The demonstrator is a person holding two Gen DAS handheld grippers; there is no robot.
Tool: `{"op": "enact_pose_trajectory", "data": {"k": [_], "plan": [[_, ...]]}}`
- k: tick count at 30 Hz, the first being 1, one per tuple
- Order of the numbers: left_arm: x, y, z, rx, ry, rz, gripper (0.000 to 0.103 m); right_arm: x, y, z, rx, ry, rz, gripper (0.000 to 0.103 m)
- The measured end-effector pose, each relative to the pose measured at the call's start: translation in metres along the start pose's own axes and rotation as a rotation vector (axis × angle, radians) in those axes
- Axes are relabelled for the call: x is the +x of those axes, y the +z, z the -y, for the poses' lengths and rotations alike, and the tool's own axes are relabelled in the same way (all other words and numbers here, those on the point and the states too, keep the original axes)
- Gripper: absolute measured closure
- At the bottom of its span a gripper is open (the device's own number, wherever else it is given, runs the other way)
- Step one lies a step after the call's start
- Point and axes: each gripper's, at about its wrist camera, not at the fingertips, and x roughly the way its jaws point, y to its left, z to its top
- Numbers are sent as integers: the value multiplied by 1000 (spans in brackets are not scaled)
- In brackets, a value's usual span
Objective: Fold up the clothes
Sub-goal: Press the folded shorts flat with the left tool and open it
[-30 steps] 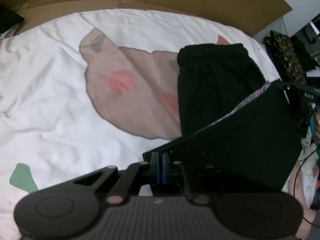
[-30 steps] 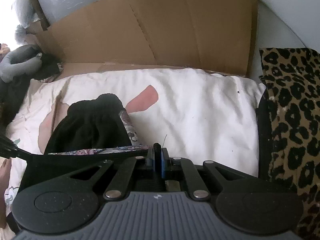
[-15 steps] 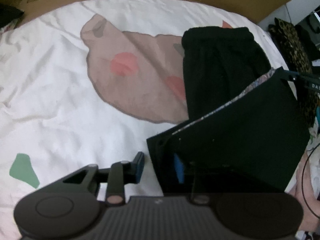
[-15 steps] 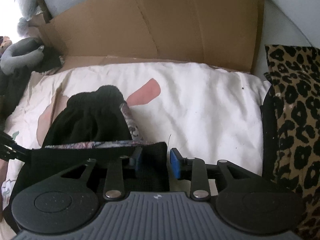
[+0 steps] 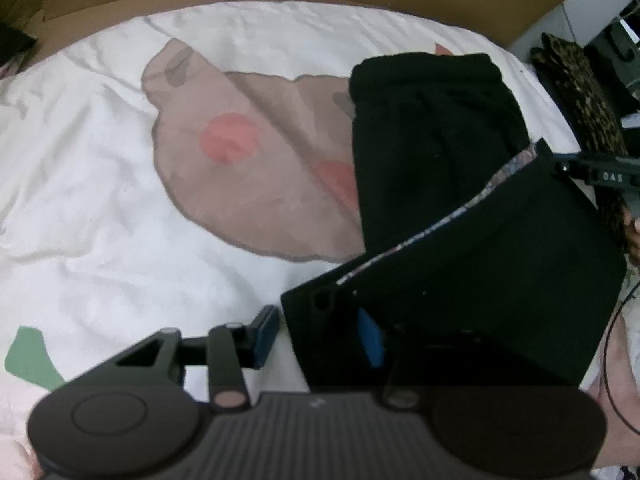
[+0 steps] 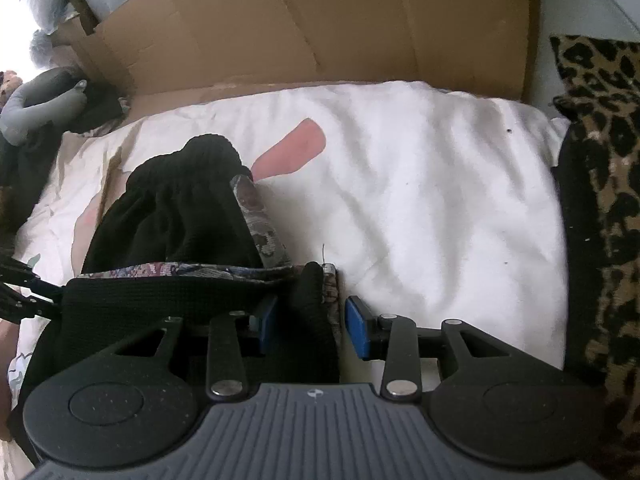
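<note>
White printed bedsheet (image 5: 120, 208), cardboard (image 6: 320, 32) far. Black garment (image 5: 432, 152) folded. Left gripper (image 5: 320, 334), right gripper (image 6: 310, 324) jaws opening, pads off garment corners between them.

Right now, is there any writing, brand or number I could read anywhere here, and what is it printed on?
"DAS": pale letters on the dark body of the right gripper, seen in the left wrist view; the view's edge may cut off more.
A small round mark on the ribbed gripper housing, too small to read.
Nothing else carries text.
</note>
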Motion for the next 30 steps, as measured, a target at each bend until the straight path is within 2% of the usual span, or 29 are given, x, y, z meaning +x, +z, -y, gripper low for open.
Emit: {"op": "enact_pose_trajectory", "data": {"k": [2, 5, 9, 11, 12, 14, 16, 20, 30], "plan": [[-1, 1, -1, -8, -7, 4, 63, 3, 0, 2, 10, 15, -5, 55], [-3, 3, -7, -28, -40, 6, 88, 7, 0, 5, 25, 41, -13, 53], [-5, 4, -8, -29, -46, 3, 92, 8, 1, 3, -2, 51, -16, 54], [-7, 3, -10, -41, -49, 6, 93, 8, 1, 4, 4, 80, -19, 66], [-8, 2, -11, -48, -50, 7, 93, 7, 2, 5, 14, 100, -22, 77], [-12, 0, -12, -55, -52, 11, 93, 5, 4, 5, 26, 109, -22, 84], [-17, 1, -12, -64, -58, 15, 94, -3, 6, 3, 30, 93, 0, 97], [-31, -4, -14, -68, -69, 38, 94, -25, 7, -1, 41, 66, 56, 98], [-58, 10, -11, -57, -85, 116, 95, -66, 13, -7, 69, 30, 159, 99]]}}
